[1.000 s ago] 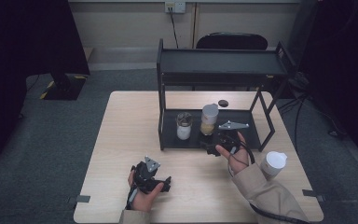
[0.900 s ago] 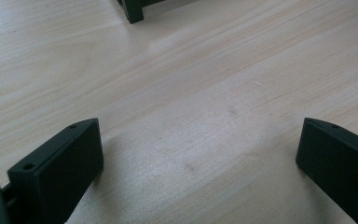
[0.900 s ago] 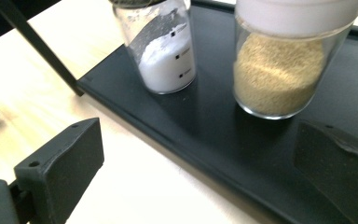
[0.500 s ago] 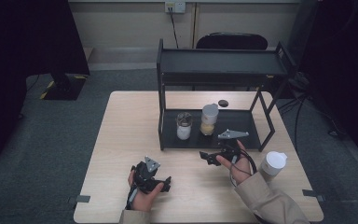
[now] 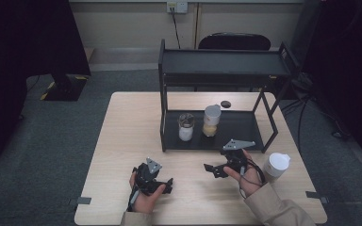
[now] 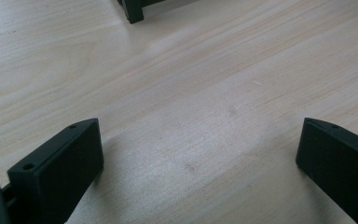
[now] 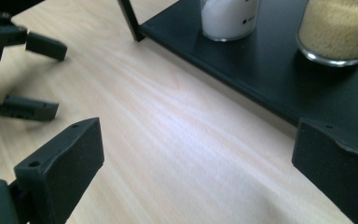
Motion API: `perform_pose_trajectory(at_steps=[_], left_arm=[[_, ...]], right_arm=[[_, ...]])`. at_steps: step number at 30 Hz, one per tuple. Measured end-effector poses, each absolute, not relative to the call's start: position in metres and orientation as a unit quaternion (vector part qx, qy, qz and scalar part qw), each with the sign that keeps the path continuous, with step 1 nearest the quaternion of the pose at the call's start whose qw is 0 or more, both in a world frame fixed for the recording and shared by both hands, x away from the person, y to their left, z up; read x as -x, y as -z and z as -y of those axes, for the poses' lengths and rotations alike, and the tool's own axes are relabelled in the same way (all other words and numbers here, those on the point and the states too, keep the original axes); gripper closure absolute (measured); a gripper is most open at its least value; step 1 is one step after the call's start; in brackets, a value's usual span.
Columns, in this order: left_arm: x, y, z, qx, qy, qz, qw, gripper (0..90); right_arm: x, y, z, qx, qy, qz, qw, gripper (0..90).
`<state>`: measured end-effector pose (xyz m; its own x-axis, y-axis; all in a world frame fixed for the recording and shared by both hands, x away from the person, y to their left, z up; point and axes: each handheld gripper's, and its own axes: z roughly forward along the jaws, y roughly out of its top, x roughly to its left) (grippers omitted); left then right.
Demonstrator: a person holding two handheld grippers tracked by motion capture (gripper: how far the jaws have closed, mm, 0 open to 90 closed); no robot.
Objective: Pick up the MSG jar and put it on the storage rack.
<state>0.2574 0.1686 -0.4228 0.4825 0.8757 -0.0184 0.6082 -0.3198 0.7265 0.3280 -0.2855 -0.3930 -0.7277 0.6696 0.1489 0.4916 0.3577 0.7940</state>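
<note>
On the table stands a black two-tier rack (image 5: 226, 63). Its lower shelf (image 7: 279, 70) holds a jar of white powder (image 5: 186, 127) (image 7: 228, 16) and, to its right, a jar of tan grains (image 5: 211, 121) (image 7: 338, 30). My right gripper (image 5: 210, 169) (image 7: 193, 135) is open, low over the bare wood just in front of the rack, with nothing between its jaws. My left gripper (image 5: 168, 184) (image 6: 196, 135) is open too, resting near the table's front edge with its jaws wide apart over bare wood. Its jaws also show at the left of the right gripper view.
A white lidded cup (image 5: 276, 165) stands on the table to the right of my right hand. A small dark disc (image 5: 225, 103) lies behind the rack. The rack's front left foot (image 6: 133, 11) is ahead of the left gripper. A chair (image 5: 233, 41) stands beyond the table.
My right gripper has drawn back from the rack's lower shelf near the tan jar to the wood in front of the rack. The left gripper has stayed put.
</note>
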Motion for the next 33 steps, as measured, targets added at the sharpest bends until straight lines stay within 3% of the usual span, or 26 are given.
perform_pose_trajectory(at_steps=[33], left_arm=[[-0.257,0.423,-0.169,-0.789,-0.194,-0.47,0.345,0.0]], right_arm=[[-0.295,0.41,0.33,-0.301,-0.435,-0.845,0.076,1.2]])
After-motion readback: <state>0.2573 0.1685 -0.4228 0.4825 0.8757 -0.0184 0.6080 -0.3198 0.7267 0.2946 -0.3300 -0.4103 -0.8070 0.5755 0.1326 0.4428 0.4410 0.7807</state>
